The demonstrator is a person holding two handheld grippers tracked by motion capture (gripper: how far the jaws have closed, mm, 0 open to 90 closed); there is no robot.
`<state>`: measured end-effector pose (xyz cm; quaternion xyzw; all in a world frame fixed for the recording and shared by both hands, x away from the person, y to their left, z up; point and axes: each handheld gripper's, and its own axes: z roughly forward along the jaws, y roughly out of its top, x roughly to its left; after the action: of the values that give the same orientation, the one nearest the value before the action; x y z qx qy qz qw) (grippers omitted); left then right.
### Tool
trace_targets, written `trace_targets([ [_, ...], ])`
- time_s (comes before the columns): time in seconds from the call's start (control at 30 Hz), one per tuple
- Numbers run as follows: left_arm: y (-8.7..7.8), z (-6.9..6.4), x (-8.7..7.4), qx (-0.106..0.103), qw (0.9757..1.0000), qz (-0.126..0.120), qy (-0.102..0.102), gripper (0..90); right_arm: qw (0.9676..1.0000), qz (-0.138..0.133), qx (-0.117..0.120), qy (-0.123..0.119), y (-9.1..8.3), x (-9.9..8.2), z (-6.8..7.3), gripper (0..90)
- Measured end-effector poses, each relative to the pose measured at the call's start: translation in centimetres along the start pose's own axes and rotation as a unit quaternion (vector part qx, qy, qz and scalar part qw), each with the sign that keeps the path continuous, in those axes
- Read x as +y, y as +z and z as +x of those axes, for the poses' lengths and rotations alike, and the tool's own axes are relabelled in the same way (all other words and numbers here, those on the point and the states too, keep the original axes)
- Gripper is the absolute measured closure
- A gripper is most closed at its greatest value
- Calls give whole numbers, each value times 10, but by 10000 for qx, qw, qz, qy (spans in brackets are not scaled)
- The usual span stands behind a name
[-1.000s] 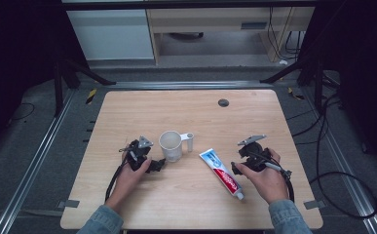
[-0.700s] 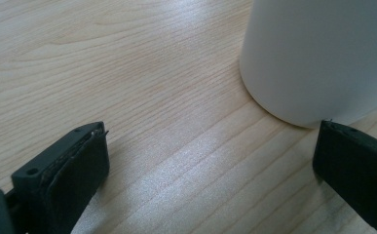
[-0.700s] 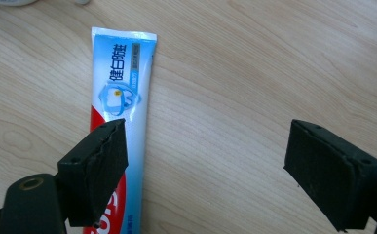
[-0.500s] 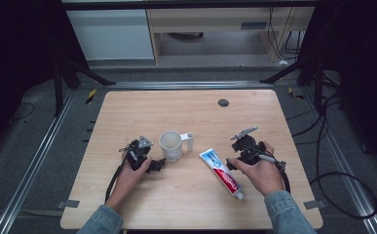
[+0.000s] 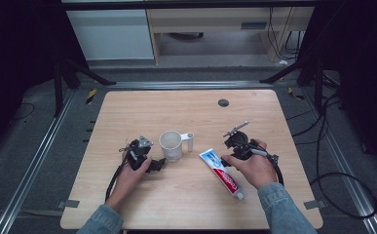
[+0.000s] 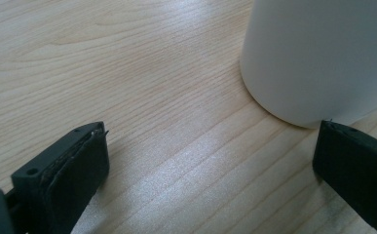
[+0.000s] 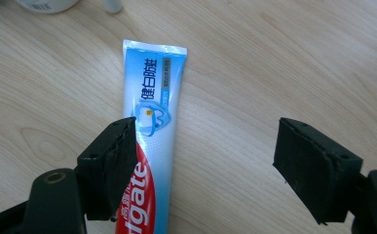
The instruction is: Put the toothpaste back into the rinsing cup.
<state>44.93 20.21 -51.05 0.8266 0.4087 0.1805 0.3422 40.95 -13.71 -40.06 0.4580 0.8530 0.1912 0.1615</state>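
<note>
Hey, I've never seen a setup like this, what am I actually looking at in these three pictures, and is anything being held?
A person sits at a wooden table, holding a hand-operated two-jaw gripper in each hand. There is no robot arm.

The wide picture comes from a fixed camera above, looking down. The other two come from small cameras riding on each gripper, looking along its black jaws.

On the table stand a white mug and, lying flat, a toothpaste tube. A small dark round spot sits near the far edge.

The left gripper is open, low over the wood, with the mug just beyond one jaw. The right gripper is open too, above the tube, which lies beside one jaw. Nothing is held.
</note>
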Motion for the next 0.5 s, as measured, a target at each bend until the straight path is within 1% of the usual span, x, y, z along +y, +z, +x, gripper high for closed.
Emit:
trace_targets([
  [0.2, 0, 0, 0, 0, 10000, -1, 0, 0, 9999, 118, 34, -76, 8, 3, 6, 232],
  [0.3, 0, 0, 0, -1, 10000, -1, 0, 0, 9999, 143, 37, -62, 10, 5, 8, 231],
  [0.5, 0, 0, 0, -11, 10000, 1, 2, 0, 9994, 305, 119, -147, 23, 9, 17, 231],
])
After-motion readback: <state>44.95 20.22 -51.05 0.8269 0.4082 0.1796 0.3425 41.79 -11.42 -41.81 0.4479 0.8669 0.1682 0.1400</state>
